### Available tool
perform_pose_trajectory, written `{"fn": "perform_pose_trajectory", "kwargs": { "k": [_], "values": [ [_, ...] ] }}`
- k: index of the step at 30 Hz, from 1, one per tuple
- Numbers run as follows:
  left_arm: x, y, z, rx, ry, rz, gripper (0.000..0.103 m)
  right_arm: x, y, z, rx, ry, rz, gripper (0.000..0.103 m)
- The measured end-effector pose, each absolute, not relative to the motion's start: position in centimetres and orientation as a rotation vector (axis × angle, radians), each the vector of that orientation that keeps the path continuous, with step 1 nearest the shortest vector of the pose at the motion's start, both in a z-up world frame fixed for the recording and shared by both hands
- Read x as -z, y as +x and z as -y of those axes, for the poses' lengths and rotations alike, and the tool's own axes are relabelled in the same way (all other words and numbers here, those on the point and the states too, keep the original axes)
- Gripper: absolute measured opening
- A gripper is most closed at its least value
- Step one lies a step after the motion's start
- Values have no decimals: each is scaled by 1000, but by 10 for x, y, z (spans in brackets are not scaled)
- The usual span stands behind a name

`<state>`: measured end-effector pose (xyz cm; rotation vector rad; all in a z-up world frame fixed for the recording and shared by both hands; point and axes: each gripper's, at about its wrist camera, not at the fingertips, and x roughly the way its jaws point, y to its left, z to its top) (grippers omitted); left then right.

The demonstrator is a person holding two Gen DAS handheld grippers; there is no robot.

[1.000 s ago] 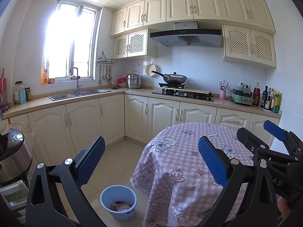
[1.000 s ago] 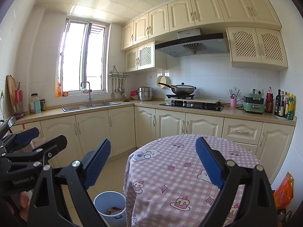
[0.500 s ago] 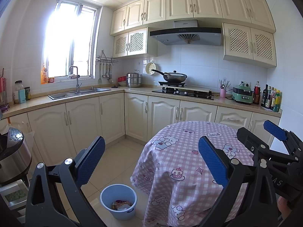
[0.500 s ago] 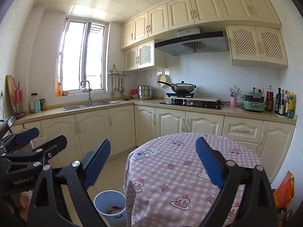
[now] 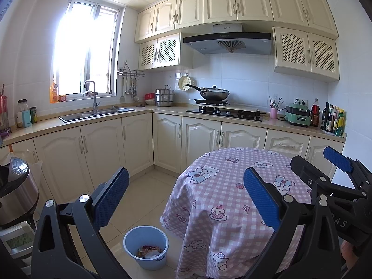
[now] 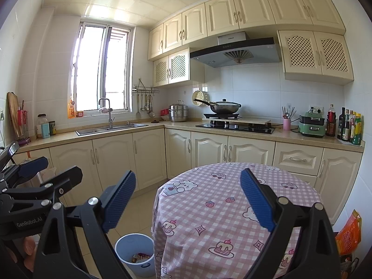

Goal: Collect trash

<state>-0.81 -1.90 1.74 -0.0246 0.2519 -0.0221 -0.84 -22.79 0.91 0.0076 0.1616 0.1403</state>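
Observation:
A light blue bin [image 5: 146, 246] stands on the floor left of a round table [image 5: 234, 186] with a pink checked cloth. The bin holds wrappers and crumpled trash [image 5: 148, 251]. It also shows in the right wrist view [image 6: 136, 253]. No trash shows on the table top [image 6: 232, 200]. My left gripper [image 5: 186, 195] is open and empty, held above the bin and the table's left edge. My right gripper [image 6: 187, 197] is open and empty, held over the table's near edge. Each gripper shows at the edge of the other's view.
Cream cabinets [image 5: 130, 144] and a counter with a sink [image 5: 97, 112], stove and wok [image 5: 214, 93] run along the back. A steel cooker [image 5: 16, 193] stands low at the left. An orange bag [image 6: 348, 232] sits at the right by the table.
Both views have shifted very slightly; the table and bin sit a touch lower and nearer. Both grippers stay open and empty.

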Motion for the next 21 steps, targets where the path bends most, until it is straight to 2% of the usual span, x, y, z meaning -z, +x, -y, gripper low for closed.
{"fn": "perform_pose_trajectory", "kwargs": {
  "k": [21],
  "values": [
    [-16,-4,14,30,-14,-261,96,-5,-3,231,-140,12,-168,90]
  ]
}}
